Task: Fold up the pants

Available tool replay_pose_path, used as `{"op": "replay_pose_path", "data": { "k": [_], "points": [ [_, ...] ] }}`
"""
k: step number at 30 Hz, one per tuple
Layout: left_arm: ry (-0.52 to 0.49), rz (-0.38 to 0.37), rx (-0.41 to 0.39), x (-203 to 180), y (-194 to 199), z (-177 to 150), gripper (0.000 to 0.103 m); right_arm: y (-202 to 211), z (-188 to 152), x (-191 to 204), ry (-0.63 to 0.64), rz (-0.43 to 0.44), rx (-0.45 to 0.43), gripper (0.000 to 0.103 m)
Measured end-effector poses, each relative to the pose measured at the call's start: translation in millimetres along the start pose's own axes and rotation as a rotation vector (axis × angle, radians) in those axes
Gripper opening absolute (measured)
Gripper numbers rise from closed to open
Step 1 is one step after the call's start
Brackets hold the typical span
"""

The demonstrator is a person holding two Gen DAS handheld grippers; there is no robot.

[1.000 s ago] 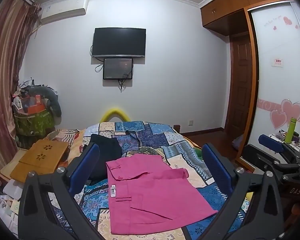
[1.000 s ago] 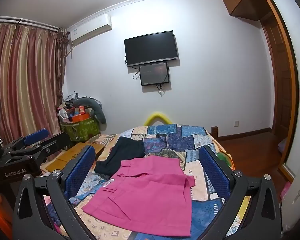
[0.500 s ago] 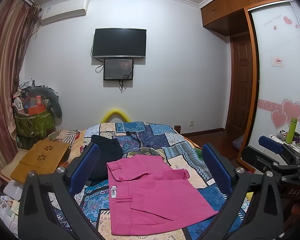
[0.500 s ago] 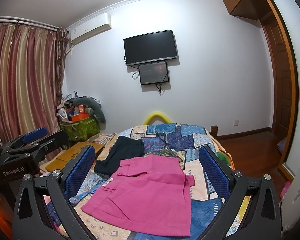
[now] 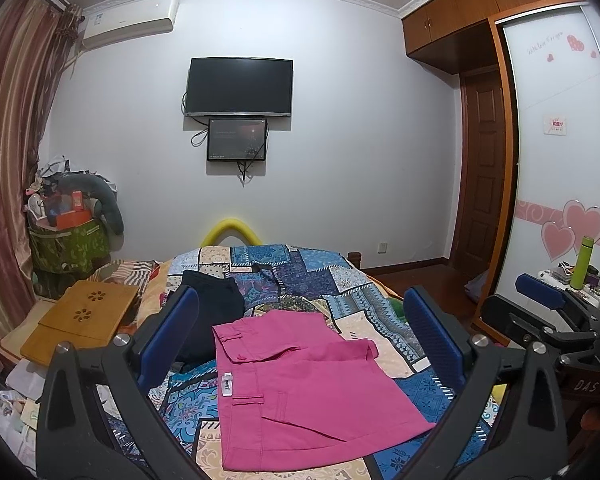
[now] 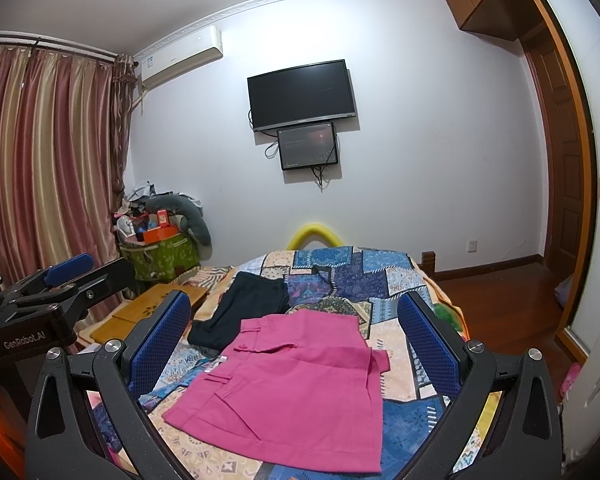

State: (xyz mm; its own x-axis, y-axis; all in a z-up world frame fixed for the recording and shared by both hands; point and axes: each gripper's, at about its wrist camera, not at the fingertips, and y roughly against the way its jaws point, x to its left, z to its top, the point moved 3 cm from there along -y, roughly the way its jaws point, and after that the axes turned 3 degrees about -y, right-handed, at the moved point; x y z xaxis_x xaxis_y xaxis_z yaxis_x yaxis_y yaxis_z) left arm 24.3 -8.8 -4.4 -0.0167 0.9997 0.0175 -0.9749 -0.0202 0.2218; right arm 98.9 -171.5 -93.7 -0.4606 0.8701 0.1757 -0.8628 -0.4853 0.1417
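Note:
Pink pants (image 5: 300,384) lie folded flat on the patchwork bedspread (image 5: 300,272), waistband to the left; they also show in the right wrist view (image 6: 296,384). A dark folded garment (image 5: 214,304) lies behind them at the left, also in the right wrist view (image 6: 244,312). My left gripper (image 5: 300,332) is open and empty, held above the near edge of the bed, apart from the pants. My right gripper (image 6: 294,332) is open and empty, likewise above the pants. Each gripper shows at the edge of the other's view.
A wooden lap table (image 5: 80,320) lies left of the bed. A full green basket (image 5: 68,240) stands by the curtain. A TV (image 5: 240,86) hangs on the far wall. A wardrobe and door (image 5: 484,168) are at the right, with a green bottle (image 5: 582,260) on a small stand.
Both grippers have risen and tilted slightly; the pants sit a little lower in both views. Nothing was grasped or moved on the bed.

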Motion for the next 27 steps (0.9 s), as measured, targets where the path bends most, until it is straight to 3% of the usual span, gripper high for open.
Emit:
{"op": "replay_pose_path", "data": {
  "k": [27],
  "points": [
    [0.002,-0.001,0.001,2.0,-2.8,0.1,0.103,0.0,1.6,0.3,-0.004,-0.002,0.002,0.103]
  ]
}}
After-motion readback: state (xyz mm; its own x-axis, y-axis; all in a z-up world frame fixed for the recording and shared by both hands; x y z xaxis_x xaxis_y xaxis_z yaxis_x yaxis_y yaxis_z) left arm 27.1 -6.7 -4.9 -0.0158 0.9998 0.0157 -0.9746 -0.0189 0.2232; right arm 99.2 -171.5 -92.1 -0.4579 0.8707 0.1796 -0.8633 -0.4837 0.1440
